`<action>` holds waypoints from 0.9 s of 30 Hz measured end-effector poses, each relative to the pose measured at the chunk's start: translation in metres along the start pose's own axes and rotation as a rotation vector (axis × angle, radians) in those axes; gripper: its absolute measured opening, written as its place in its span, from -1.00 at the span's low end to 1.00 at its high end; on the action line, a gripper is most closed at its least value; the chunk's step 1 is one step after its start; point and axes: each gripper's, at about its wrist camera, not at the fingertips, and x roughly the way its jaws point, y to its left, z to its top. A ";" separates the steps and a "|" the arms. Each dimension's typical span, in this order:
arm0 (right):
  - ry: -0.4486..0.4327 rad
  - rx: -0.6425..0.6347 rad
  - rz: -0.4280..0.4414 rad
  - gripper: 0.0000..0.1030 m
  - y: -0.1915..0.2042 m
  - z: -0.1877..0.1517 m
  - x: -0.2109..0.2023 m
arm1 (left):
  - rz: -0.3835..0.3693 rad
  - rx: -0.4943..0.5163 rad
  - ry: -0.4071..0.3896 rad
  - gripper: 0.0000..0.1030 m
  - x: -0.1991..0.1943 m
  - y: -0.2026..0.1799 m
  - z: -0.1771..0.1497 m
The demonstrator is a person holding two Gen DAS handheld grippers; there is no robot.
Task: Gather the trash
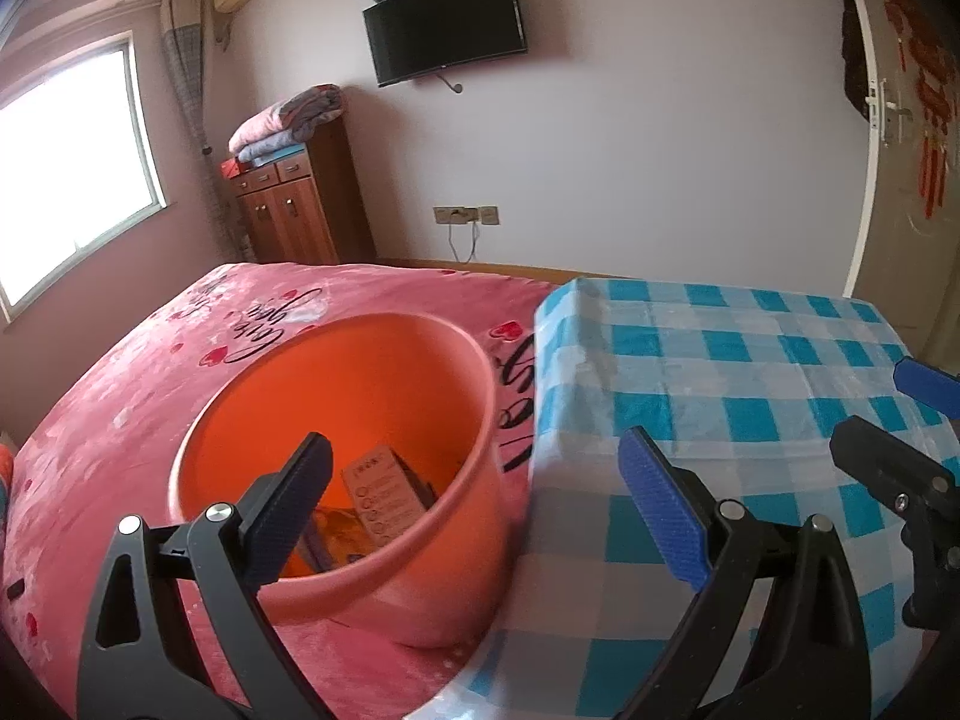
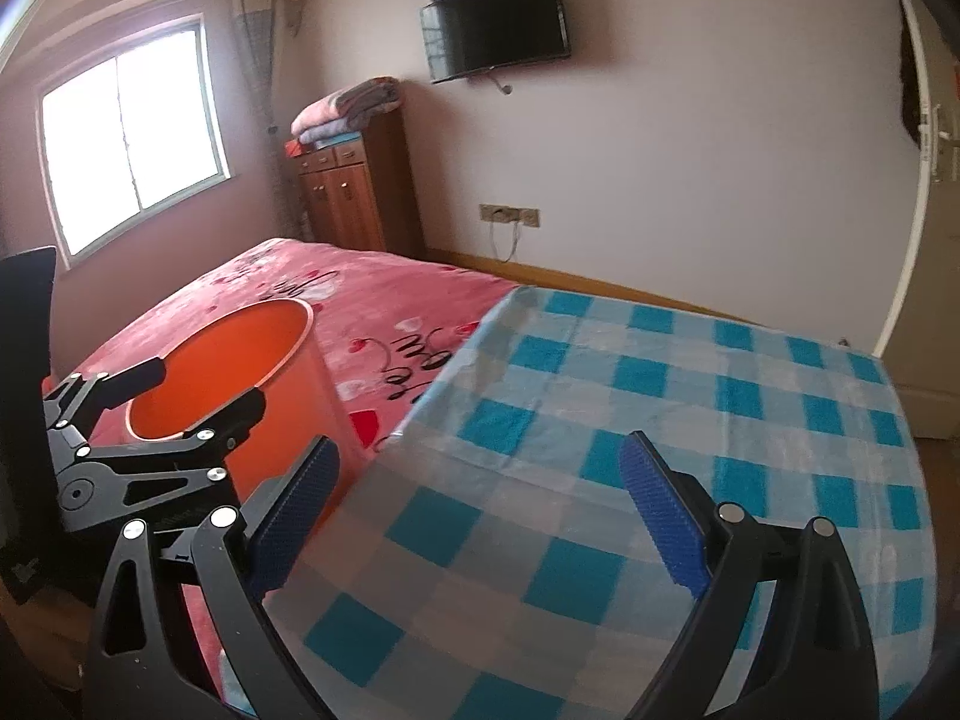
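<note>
Both hand-held grippers point(image 1: 474, 504) point(image 2: 480, 510) wide open, empty, cardboard box point(image 1: 384, 495) leaning upright in orange bin point(image 1: 372, 594)

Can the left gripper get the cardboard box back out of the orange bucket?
Probably yes. The left gripper is open and empty just above the orange bucket, whose top has no lid, and the cardboard box lies uncovered inside.

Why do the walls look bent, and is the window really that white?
Left wrist view: the fisheye lens bows the white door frame, and the bright window is overexposed. Right wrist view: the same bowing, the window blown out too.
</note>
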 end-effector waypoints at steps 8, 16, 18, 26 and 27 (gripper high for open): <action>-0.015 0.032 -0.048 0.81 -0.029 -0.013 -0.017 | -0.048 0.029 -0.003 0.87 -0.006 -0.031 -0.006; -0.039 0.050 -0.118 0.81 -0.060 -0.028 -0.033 | -0.081 0.058 -0.012 0.87 -0.008 -0.066 -0.011; -0.041 0.061 -0.131 0.81 -0.068 -0.032 -0.037 | -0.089 0.069 -0.008 0.87 -0.008 -0.076 -0.013; -0.044 0.124 -0.179 0.81 -0.106 -0.051 -0.048 | -0.138 0.094 0.001 0.87 -0.005 -0.109 -0.018; -0.046 0.130 -0.184 0.81 -0.109 -0.053 -0.050 | -0.145 0.096 0.002 0.87 -0.005 -0.114 -0.019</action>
